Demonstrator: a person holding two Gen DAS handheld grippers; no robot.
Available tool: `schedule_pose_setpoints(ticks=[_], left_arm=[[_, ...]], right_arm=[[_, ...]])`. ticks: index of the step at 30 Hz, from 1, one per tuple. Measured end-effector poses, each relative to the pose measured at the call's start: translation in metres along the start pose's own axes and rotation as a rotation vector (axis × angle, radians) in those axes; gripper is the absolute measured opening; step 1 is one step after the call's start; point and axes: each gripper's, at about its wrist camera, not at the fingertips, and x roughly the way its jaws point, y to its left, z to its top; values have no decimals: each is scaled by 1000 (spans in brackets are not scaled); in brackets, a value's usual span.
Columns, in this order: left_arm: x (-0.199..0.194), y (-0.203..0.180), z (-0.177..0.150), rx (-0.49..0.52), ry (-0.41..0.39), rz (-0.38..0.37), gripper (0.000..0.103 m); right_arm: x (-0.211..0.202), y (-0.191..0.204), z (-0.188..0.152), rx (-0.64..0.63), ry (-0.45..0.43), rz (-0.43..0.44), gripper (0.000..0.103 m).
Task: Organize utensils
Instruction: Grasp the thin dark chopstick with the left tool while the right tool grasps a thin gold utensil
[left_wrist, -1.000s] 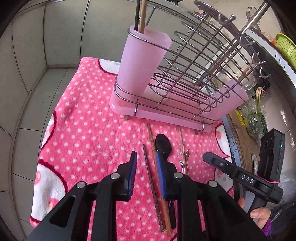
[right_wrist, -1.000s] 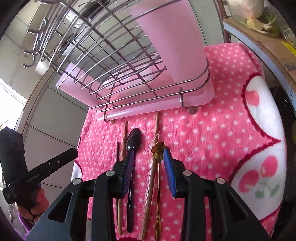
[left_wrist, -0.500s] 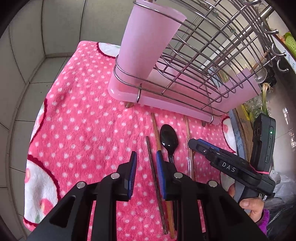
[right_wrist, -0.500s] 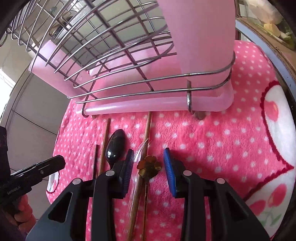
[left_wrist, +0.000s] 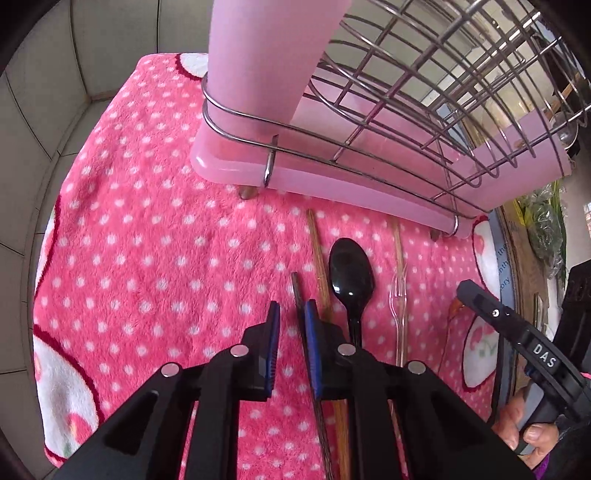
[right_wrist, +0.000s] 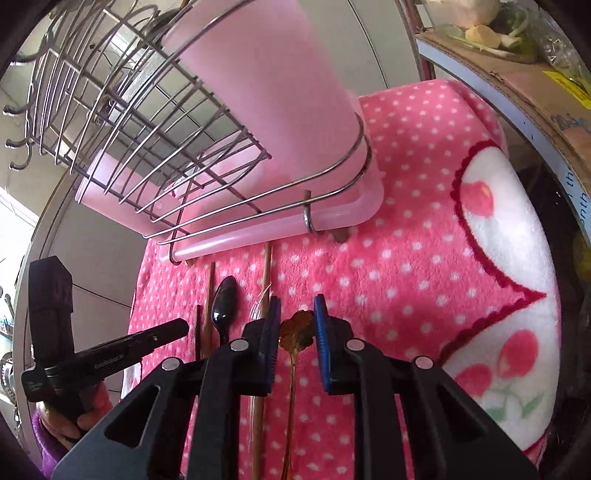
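Left gripper (left_wrist: 291, 314) narrowed after closing, dark chopstick (left_wrist: 300, 295) between its fingers, pads apart from it; right gripper (right_wrist: 296, 310) closing astride gold flower-ended utensil (right_wrist: 295, 328), not yet pinched; both lying on pink polka-dot blanket (left_wrist: 147, 240) before wire utensil rack (left_wrist: 406, 110)
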Motion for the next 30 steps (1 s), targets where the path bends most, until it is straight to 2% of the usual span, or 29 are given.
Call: schedule_pose_setpoints(ticks=[6,12,14,20,25,30], left_arm=[[19,-13,6,25,37,36,9],[26,-27,12,54,48,75,11],[29,-34,13,83,36,94,8],[14,-25,6,39,-11,36,5],[-8,-17,1,38,-67,-11,5],[-23,-15,-2,45,-97,-44,5]], right_arm=[[-6,-8,8,4,-15,-16,18],[8,-8,11,9,54,-44,18],[7,-9,10,13,53,-31,19],[-4,-14,12,26,28,-48,20],[5,-20,8,45,74,-51,20],[21,-11,5,-14,94,-127,20]])
